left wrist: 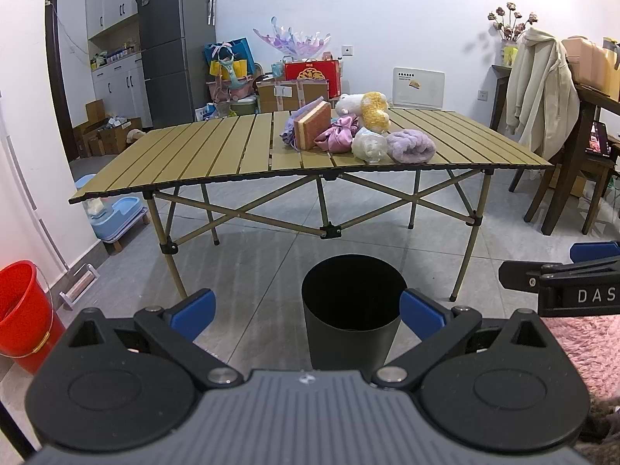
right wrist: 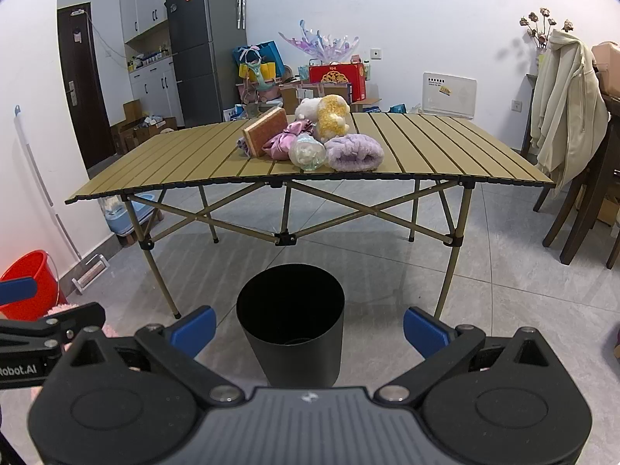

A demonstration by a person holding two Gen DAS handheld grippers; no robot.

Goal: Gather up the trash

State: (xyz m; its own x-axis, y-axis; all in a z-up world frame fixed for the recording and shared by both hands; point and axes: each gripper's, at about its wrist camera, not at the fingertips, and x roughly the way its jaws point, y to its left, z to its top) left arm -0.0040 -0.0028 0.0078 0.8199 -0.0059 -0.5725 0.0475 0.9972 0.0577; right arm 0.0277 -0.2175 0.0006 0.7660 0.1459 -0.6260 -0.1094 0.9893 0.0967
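Note:
A black bin (left wrist: 350, 310) stands on the floor in front of a tan folding table (left wrist: 217, 155); it also shows in the right wrist view (right wrist: 290, 321). A pile lies on the table: an orange sponge block (left wrist: 311, 126), pink satin cloth (left wrist: 336, 136), a clear plastic ball (left wrist: 369, 146), a purple fluffy cloth (left wrist: 410, 146), a yellow-white plush (left wrist: 374, 110). The same pile shows in the right wrist view (right wrist: 310, 139). My left gripper (left wrist: 306, 314) is open and empty, well short of the table. My right gripper (right wrist: 310, 329) is open and empty, beside the left.
A red bucket (left wrist: 19, 310) stands at the left wall. A blue step stool (left wrist: 120, 217) sits under the table's left end. A wooden chair with a cream jacket (left wrist: 542, 93) stands at the right. Boxes and a fridge (left wrist: 174, 42) line the back wall.

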